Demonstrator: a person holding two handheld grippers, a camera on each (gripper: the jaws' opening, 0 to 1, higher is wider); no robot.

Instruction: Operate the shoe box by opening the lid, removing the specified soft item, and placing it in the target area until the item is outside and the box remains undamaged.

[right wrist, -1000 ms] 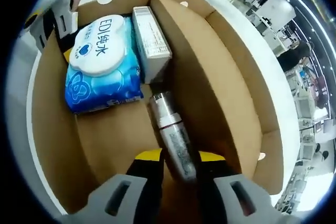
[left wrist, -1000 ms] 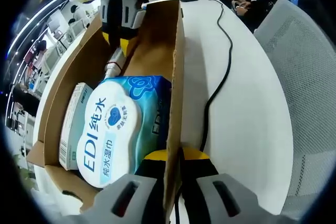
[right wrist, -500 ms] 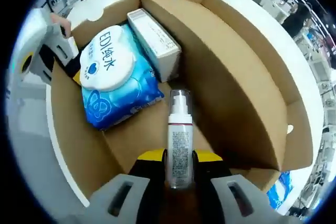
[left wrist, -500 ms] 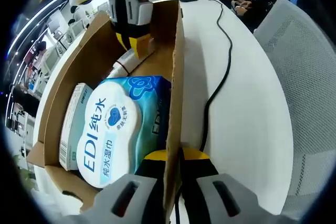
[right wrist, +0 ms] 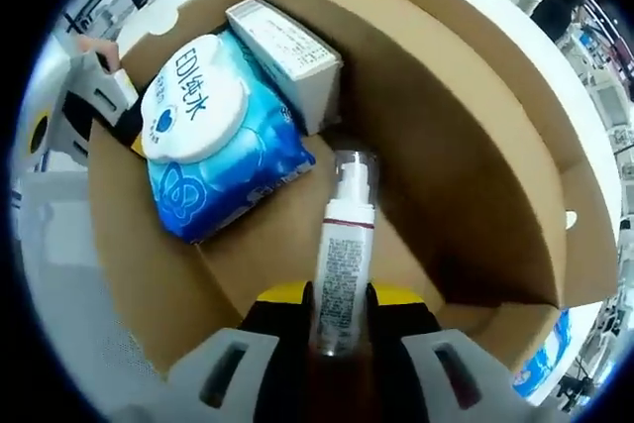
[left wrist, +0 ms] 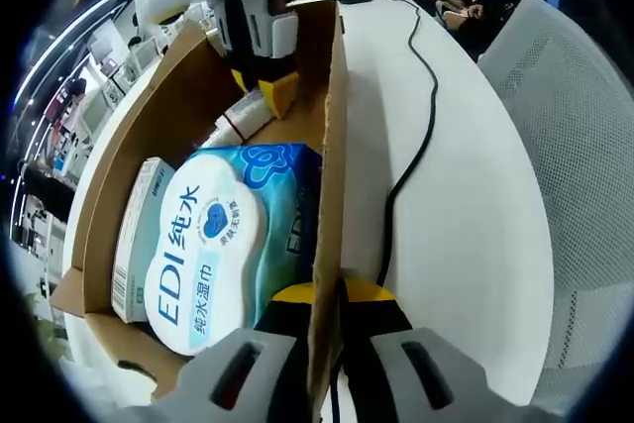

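Right gripper view has the right gripper [right wrist: 337, 319] clamped on a white pump bottle [right wrist: 343, 250], its capped top pointing over the open shoe box [right wrist: 475, 146], where the blue wet-wipes pack [right wrist: 213, 141] lies flat beside a small white carton [right wrist: 287, 47]. Left gripper view has the left gripper [left wrist: 332, 319] pinched on the box's side wall [left wrist: 332, 146], steadying it on the white table [left wrist: 466, 205]. The removal step looks under way, though the soft item is probably the wipes pack, so the next move calls for carrying the bottle clear over the wall without snagging the cardboard.
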